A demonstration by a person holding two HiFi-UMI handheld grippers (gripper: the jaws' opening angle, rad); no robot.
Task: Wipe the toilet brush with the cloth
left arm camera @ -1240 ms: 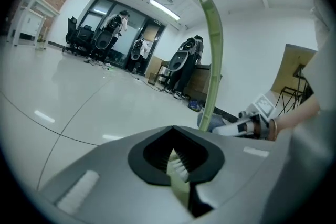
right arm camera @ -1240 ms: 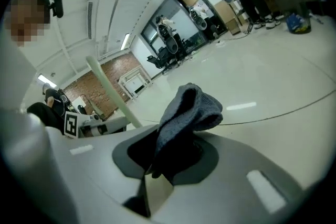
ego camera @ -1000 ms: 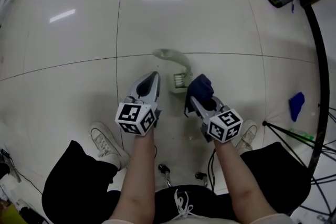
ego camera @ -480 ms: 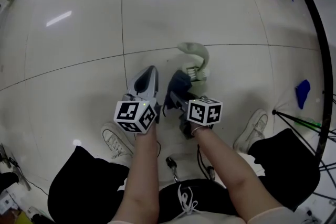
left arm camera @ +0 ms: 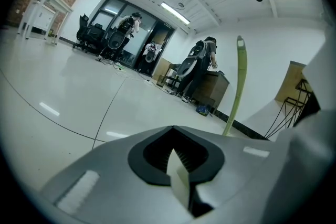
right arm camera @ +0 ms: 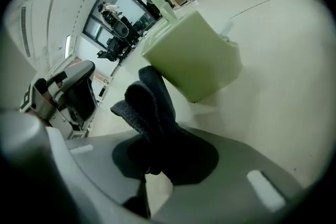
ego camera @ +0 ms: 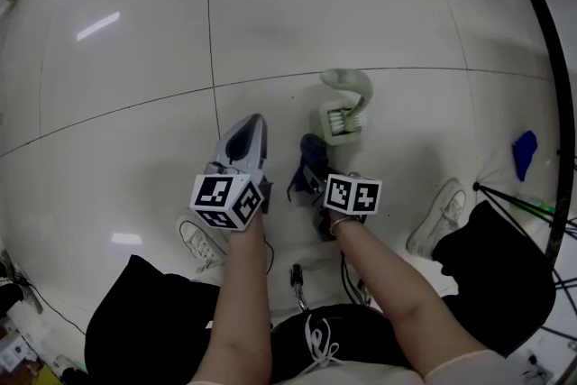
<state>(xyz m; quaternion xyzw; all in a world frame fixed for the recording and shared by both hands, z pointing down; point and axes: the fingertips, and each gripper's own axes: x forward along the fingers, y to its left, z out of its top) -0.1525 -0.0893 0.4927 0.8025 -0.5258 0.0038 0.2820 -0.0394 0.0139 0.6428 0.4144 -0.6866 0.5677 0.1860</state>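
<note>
On the glossy tiled floor [ego camera: 108,104], right claw [right arm camera: 163,162] pinches cloth [right arm camera: 152,105]; left claw [ego camera: 255,123] pressed together.

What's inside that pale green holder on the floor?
White bristles show at the opening of the holder, and a green handle arches out. Anything deeper inside is hidden.
</note>
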